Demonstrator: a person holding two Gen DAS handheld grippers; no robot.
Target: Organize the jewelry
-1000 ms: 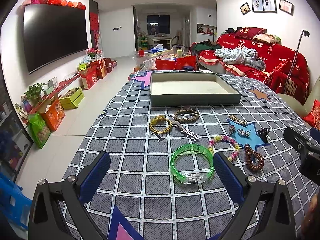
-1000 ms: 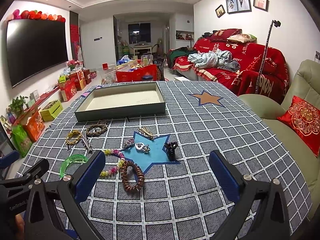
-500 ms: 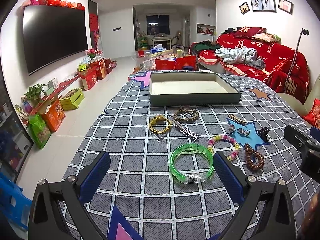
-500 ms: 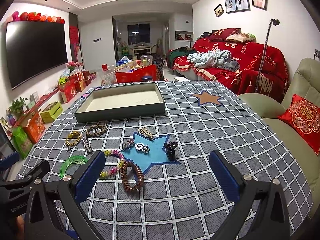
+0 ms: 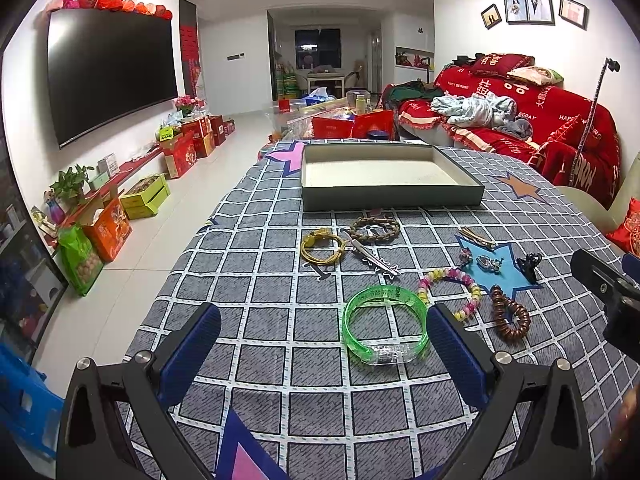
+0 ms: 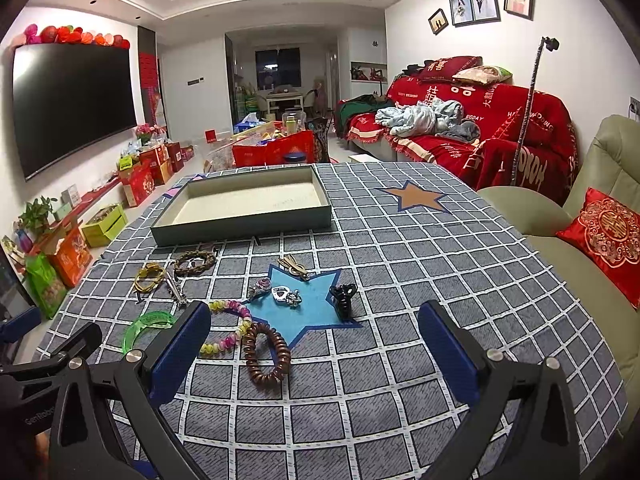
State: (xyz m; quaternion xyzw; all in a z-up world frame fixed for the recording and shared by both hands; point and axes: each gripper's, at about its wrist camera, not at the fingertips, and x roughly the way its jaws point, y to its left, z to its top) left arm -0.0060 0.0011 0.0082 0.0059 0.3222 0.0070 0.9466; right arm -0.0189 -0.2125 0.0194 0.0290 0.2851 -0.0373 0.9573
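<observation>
An empty grey tray (image 5: 390, 200) (image 6: 240, 227) sits at the far end of the checked tablecloth. Loose jewelry lies in front of it: a green bangle (image 5: 386, 326) (image 6: 150, 326), gold bracelet (image 5: 322, 245) (image 6: 148, 276), braided bracelet (image 5: 375, 229) (image 6: 195, 263), pastel bead bracelet (image 5: 452, 290) (image 6: 232, 326), brown coil bracelet (image 5: 510, 316) (image 6: 266, 354), a black claw clip (image 5: 528, 265) (image 6: 343, 300) and small brooches (image 6: 285, 295). My left gripper (image 5: 320, 354) is open just short of the green bangle. My right gripper (image 6: 314, 350) is open, the brown coil between its fingers' line, untouched.
A red-covered sofa (image 6: 472, 136) and a green armchair with a red cushion (image 6: 608, 236) stand to the right of the table. Boxes and bags line the floor under the wall television (image 5: 108, 76) at left. A cluttered low table (image 6: 272, 148) stands beyond the tray.
</observation>
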